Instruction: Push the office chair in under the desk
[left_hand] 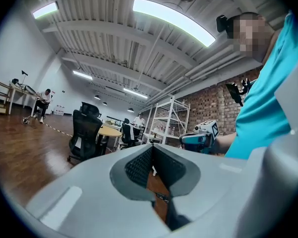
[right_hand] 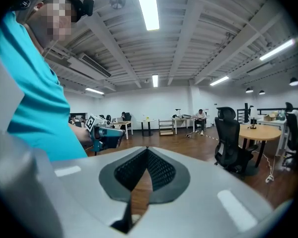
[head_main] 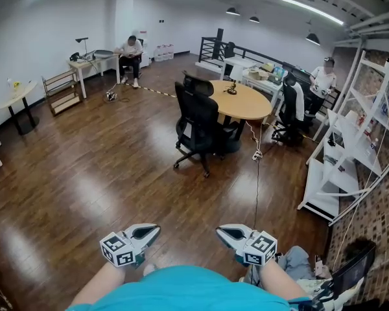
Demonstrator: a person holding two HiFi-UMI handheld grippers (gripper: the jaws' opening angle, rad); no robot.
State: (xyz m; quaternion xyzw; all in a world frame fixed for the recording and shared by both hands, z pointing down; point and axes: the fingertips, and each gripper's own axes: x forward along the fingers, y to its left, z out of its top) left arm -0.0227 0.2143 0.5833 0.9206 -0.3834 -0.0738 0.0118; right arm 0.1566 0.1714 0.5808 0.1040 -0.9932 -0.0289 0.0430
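Chair first: the black office chair (head_main: 198, 125) stands just above the middle of the head view. Its high mesh back and headrest face you, and its star base rests on the dark wood floor (head_main: 84, 173) at the near edge of the round wooden desk (head_main: 249, 101). Your left gripper (head_main: 153, 229) and right gripper (head_main: 223, 231) sit low in the frame, well apart from the chair, each with its jaws pressed together on nothing.

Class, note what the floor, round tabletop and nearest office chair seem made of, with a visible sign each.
Floor: glossy dark wood or wood-look planks; seams and reflections. Round tabletop: pale wood or laminate; smooth tan. Office chair: black, probably fabric or mesh; matte.
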